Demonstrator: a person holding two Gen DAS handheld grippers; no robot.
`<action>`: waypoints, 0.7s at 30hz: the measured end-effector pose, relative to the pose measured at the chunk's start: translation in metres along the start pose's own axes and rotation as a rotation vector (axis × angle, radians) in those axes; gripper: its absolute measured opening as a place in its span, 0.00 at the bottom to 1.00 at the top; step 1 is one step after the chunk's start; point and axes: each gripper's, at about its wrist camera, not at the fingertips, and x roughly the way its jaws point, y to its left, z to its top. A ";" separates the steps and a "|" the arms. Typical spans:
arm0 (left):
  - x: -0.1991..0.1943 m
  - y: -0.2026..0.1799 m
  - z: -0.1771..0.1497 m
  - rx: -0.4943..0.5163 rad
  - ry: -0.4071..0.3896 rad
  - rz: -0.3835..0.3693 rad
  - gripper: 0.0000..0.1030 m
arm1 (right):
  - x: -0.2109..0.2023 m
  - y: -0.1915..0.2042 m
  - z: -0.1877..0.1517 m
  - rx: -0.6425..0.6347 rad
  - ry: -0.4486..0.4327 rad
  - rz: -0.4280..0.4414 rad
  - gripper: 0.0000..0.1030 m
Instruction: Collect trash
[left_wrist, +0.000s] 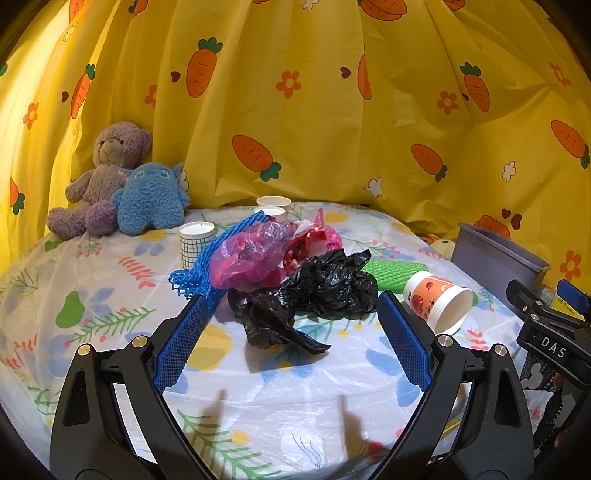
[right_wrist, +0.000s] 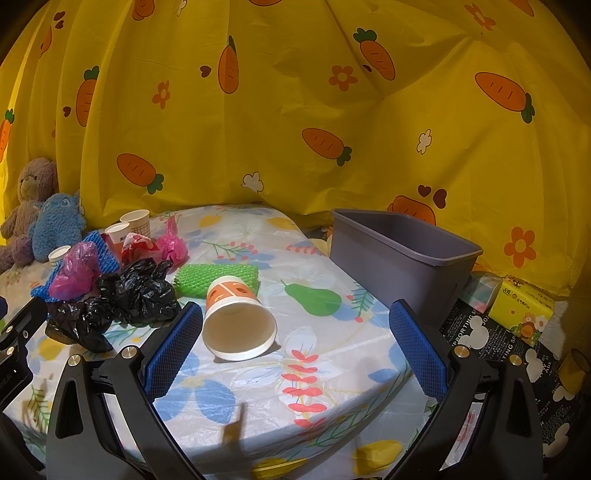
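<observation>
Your left gripper (left_wrist: 291, 325) hangs with jaws spread wide and empty over the floral tablecloth (left_wrist: 110, 280), the crumpled black bag (left_wrist: 325, 284) just ahead between its fingers; "DAS" reads on the other tool at the frame's right. Your right gripper (right_wrist: 295, 336), equally wide and empty, frames the tipped orange paper cup (right_wrist: 236, 317). Bare cloth runs from the cup to the table's right edge, where the grey bin (right_wrist: 402, 258) stands beside a yellow tissue pack (right_wrist: 524, 310)
</observation>
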 end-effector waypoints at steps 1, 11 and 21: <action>0.000 0.000 0.000 0.000 0.000 0.001 0.89 | -0.001 -0.001 0.000 0.000 0.000 -0.001 0.95; 0.000 0.000 0.000 0.002 0.000 -0.002 0.89 | 0.002 0.002 0.000 -0.003 -0.003 0.010 0.95; 0.001 -0.001 0.001 0.001 -0.001 -0.001 0.89 | 0.001 0.001 -0.001 -0.003 -0.005 0.015 0.95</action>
